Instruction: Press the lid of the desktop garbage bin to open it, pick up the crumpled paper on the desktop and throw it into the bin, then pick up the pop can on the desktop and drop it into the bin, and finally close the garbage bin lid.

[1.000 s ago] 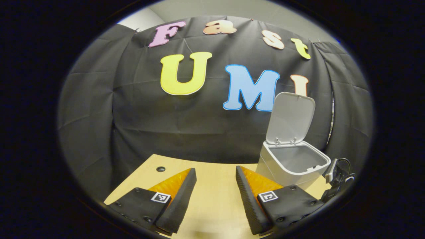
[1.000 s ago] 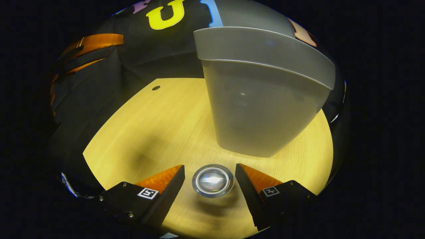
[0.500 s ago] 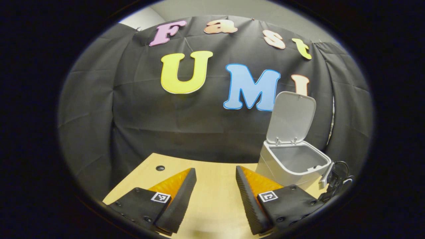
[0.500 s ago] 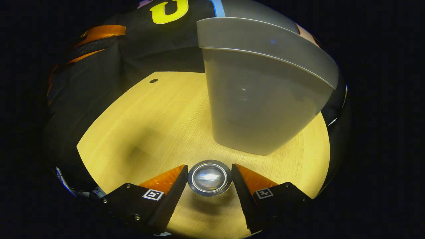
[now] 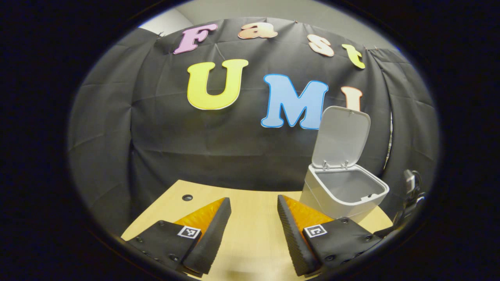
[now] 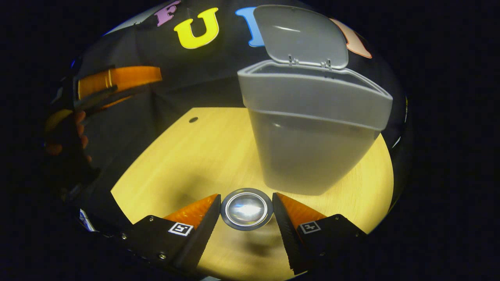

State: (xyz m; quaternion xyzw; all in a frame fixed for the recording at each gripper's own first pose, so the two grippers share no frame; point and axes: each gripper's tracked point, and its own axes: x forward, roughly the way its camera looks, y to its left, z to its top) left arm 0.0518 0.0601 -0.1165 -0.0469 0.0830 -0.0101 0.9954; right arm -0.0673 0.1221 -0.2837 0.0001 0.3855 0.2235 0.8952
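Note:
A silver pop can (image 6: 246, 208) shows end-on in the right gripper view, and my right gripper (image 6: 245, 197) is shut on it, one finger pressing each side. Just beyond stands the grey garbage bin (image 6: 312, 156) with its lid (image 6: 300, 35) tilted up and open. In the left gripper view the bin (image 5: 324, 199) stands to the right on the table, its lid (image 5: 341, 134) upright against the cloth. My left gripper (image 5: 253, 201) hovers open above the table, with nothing between its fingers. It also appears far left in the right gripper view as the left gripper (image 6: 117, 80), held by a hand (image 6: 74, 132).
The light wooden table (image 6: 187, 156) has a small round hole (image 6: 193, 120) near its far left corner. Black cloth closes off the back and sides. Some hardware with a cable (image 5: 410, 187) shows at the right edge of the left gripper view.
My right gripper's fingers closed onto the pop can, then rose with it, so the bin's rim and open lid came into sight. The left gripper has barely moved.

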